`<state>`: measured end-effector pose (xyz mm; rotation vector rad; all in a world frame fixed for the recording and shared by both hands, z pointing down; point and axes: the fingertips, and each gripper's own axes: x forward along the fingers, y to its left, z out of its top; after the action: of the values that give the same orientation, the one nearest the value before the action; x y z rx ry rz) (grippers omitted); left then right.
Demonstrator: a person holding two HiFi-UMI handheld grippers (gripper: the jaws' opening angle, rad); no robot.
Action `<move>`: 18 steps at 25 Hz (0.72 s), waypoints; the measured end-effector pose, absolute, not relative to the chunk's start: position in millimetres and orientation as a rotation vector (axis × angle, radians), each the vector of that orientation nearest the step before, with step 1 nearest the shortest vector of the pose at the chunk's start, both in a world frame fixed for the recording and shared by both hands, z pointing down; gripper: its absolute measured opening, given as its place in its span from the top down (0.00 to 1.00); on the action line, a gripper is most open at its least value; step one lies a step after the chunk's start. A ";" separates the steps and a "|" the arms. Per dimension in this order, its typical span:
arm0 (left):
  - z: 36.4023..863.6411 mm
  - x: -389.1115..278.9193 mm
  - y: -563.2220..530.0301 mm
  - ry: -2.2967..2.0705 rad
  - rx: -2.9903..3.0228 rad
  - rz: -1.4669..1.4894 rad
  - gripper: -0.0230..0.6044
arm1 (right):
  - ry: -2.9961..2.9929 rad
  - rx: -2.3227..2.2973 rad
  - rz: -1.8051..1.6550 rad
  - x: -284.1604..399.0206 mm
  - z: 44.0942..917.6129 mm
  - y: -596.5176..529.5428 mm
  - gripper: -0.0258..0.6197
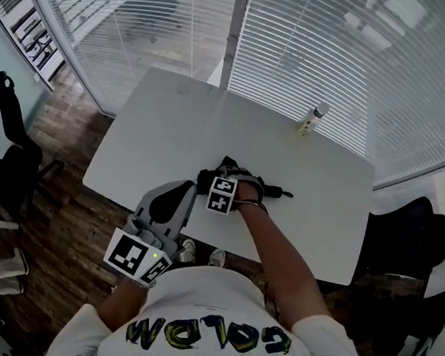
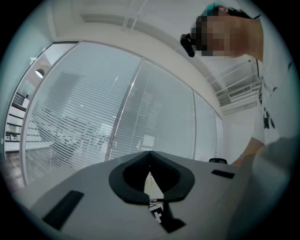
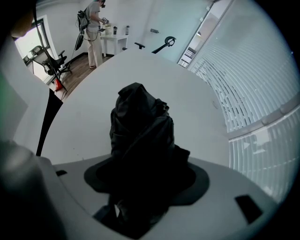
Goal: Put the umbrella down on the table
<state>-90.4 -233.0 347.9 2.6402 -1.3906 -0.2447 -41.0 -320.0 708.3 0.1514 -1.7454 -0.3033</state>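
A black folded umbrella point(image 1: 268, 190) lies on the white table point(image 1: 172, 129) near its front edge. My right gripper point(image 1: 234, 179) points steeply down over it. In the right gripper view the bundled umbrella point(image 3: 140, 131) rests on the table point(image 3: 89, 98) and runs back between the jaws of my right gripper point(image 3: 140, 187). Those jaws stand wide, with a sliver of light beside the fabric. My left gripper point(image 1: 175, 200) hangs off the table's front left edge, close to my body. In its own view my left gripper point(image 2: 150, 161) has its tips meeting and holds nothing.
A small bottle point(image 1: 312, 119) stands at the table's far right by the glass wall with blinds. Black office chairs stand at left point(image 1: 9, 153) and right point(image 1: 404, 238). A person point(image 3: 93, 28) stands by another table point(image 3: 115, 41) across the room.
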 end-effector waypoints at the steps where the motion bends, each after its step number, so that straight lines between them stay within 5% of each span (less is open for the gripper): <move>1: 347.6 -91.0 -233.0 -1.393 2.640 -0.242 0.95 | -1.748 0.153 -0.300 -41.0 707.7 -320.3 0.51; 18: 349.1 -86.6 -235.5 -1.381 2.645 -0.239 0.95 | -1.849 0.232 -0.272 -36.9 672.6 -320.0 0.46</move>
<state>-86.6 -235.5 349.1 2.6446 -1.3814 -0.2394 -36.9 -320.0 672.6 0.2324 -1.8495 -0.2721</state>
